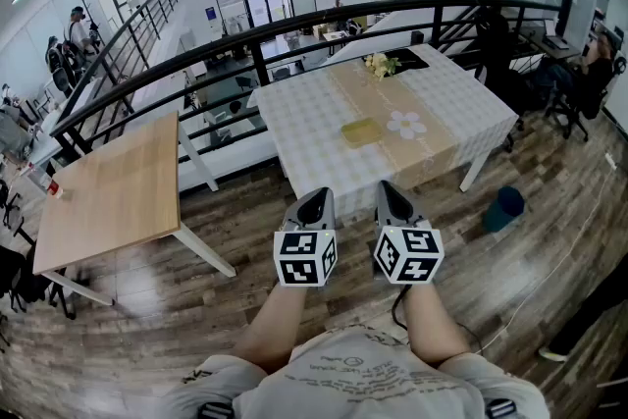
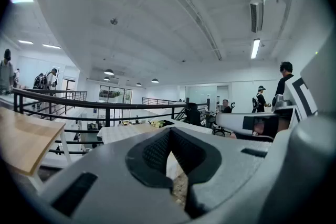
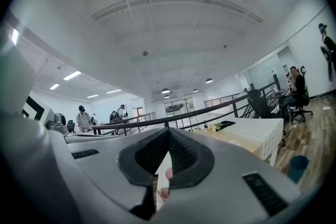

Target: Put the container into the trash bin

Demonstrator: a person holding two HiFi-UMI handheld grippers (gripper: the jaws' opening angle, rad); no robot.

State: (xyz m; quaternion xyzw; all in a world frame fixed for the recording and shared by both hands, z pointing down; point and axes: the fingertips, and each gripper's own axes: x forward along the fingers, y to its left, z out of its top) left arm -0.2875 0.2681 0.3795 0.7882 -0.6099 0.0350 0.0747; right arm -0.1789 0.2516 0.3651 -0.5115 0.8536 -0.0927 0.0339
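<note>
Two tables ahead of the claws in the head view: a checkered-cloth table [image 1: 461, 108] straight beyond them, a bare wooden table [image 1: 108, 191] off to the left of the left gripper [image 1: 315, 202]. Black railing [image 1: 294, 26] behind both tables, flowers [image 1: 381, 65] at the cloth table's far edge. Only open wooden floor [image 1: 245, 231] between claws and cloth table. Both forearms stretched forward, left gripper and right gripper [image 1: 392, 196] side by side, close together, roughly level. Yellow container [image 1: 360, 131] flat on the cloth, ahead and between the two claws' lines, well apart from both. Blue trash bin [image 1: 506, 208] on the floor, right of the right gripper, near a table leg.

From the left gripper view: jaws pressed together, empty. Cloth table [image 2: 123, 131] just beyond them, railing [image 2: 79, 99] behind, wooden table [image 2: 23, 136] to the left. Container hidden behind the jaws.

From the right gripper view: jaws likewise closed, holding nothing. Cloth table [image 3: 252, 131] ahead and to the right, trash bin [image 3: 297, 166] lower right on the floor. Container not to be made out.
</note>
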